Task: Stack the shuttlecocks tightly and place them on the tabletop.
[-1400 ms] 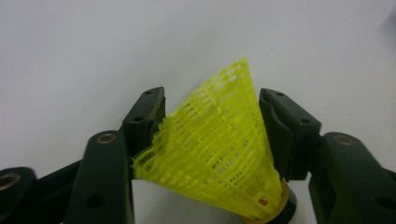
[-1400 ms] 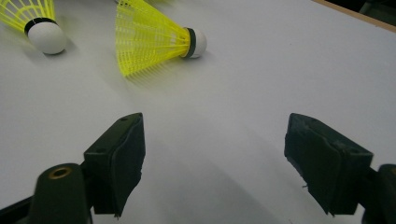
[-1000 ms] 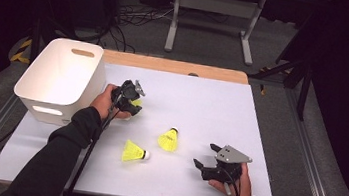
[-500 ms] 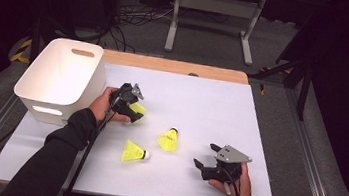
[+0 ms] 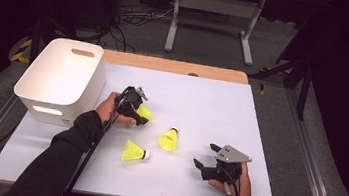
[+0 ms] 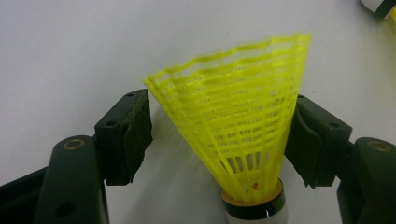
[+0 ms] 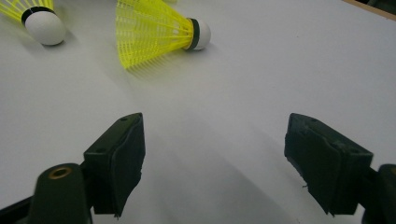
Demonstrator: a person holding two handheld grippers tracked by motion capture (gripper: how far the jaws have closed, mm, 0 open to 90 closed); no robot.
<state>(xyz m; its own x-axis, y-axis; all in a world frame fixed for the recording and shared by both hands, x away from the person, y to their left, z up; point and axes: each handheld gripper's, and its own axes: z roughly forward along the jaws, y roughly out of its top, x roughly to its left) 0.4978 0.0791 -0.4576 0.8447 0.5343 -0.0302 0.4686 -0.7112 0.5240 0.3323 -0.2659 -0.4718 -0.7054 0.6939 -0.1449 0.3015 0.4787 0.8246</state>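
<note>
On the white desk, the left hand-held gripper sits just right of the white plastic bin, at the bin's near right corner, with a yellow shuttlecock between its jaws. In the left gripper view this shuttlecock lies on the desk with its cork end toward the camera and its mesh skirt fanning away; the jaws have just been opening, and now the left pad stands clear of the skirt while the right pad is at the skirt's edge — whether it touches cannot be told, so the grip reads as released, not clenched. Two more yellow shuttlecocks lie free nearer the middle of the desk: one with its cork pointing far, the other nearer the person and to the left, cork pointing right. The right hand-held gripper rests at the near right of the desk, well apart from the left one, its jaws spread wide with nothing but bare desk between them — in the right gripper view the two free shuttlecocks lie farther off, beyond the jaws.
</note>
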